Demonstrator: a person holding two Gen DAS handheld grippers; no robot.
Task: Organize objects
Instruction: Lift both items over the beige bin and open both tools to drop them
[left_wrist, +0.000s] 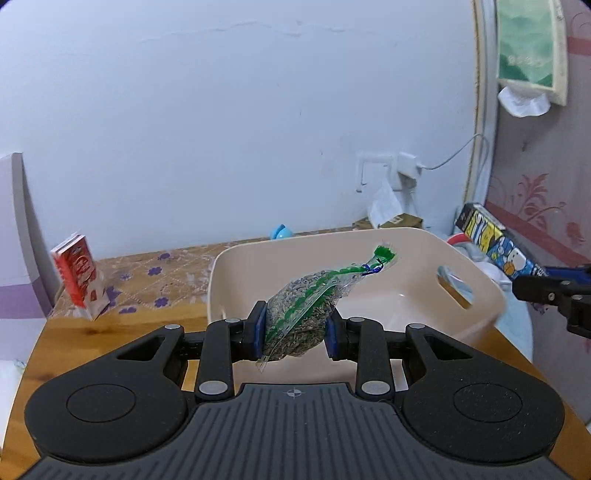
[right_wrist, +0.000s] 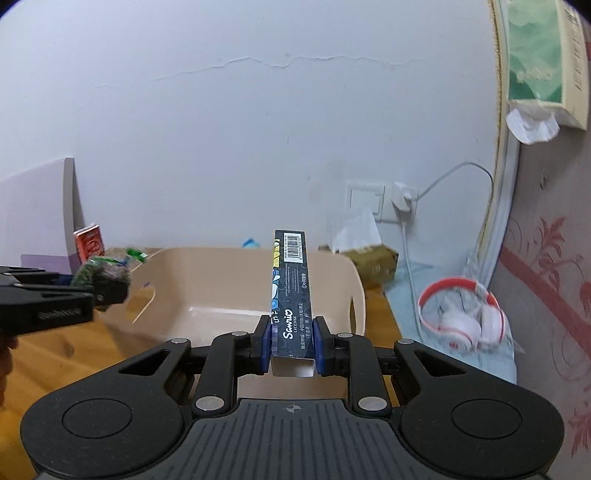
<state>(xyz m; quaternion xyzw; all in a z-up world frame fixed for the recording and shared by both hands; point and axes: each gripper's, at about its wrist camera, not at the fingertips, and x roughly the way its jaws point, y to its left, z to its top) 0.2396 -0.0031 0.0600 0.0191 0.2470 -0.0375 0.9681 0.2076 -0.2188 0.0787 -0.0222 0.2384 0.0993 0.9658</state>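
My left gripper (left_wrist: 295, 332) is shut on a clear bag of seeds (left_wrist: 310, 314) with green print, held above the near rim of a beige plastic bin (left_wrist: 406, 240); the bag also shows in the right wrist view (right_wrist: 105, 269). My right gripper (right_wrist: 290, 341) is shut on a long dark Sanrio box (right_wrist: 291, 288), held upright over the bin (right_wrist: 221, 266). The box also shows at the right of the left wrist view (left_wrist: 495, 240), beside the bin's right wall. The bin's floor looks bare where visible.
The bin stands on a wooden table (left_wrist: 110, 332). A red carton (left_wrist: 75, 275) leans at the back left. A tissue box (right_wrist: 369, 258), white-and-red headphones (right_wrist: 461, 317), a blue ball (left_wrist: 280, 232) and a wall socket with a charger (right_wrist: 402, 195) lie behind and right.
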